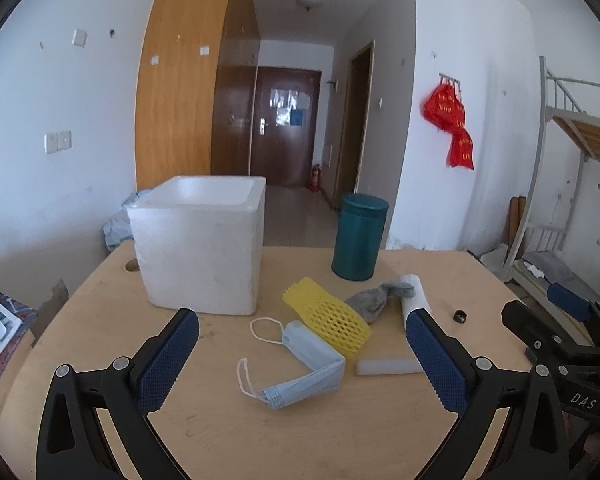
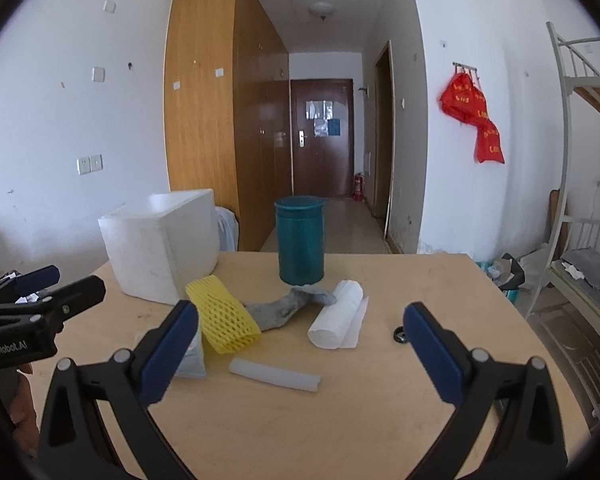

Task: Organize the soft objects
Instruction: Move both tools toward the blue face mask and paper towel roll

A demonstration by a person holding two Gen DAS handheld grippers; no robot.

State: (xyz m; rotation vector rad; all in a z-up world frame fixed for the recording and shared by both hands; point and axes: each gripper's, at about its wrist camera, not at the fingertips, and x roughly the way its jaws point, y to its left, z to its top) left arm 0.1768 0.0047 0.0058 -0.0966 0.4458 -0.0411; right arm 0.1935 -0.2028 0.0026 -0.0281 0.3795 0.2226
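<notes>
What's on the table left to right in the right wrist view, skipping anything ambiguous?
White foam box → yellow foam net → grey sock → white paper roll → small black cap. Left out for overlap: teal canister, white foam stick, face mask.

Your left gripper (image 1: 302,344) has a black, angular frame with triangular cut-outs and round silver rivets at the joints just behind the fingers. Its fingers (image 1: 168,360) carry dark blue pads with a fine dimpled texture. Your right gripper (image 2: 300,344) is built the same way. White lettering marks the bodies behind the fingers: "DAS" on one, "GenRobot.AI" on the other.
</notes>
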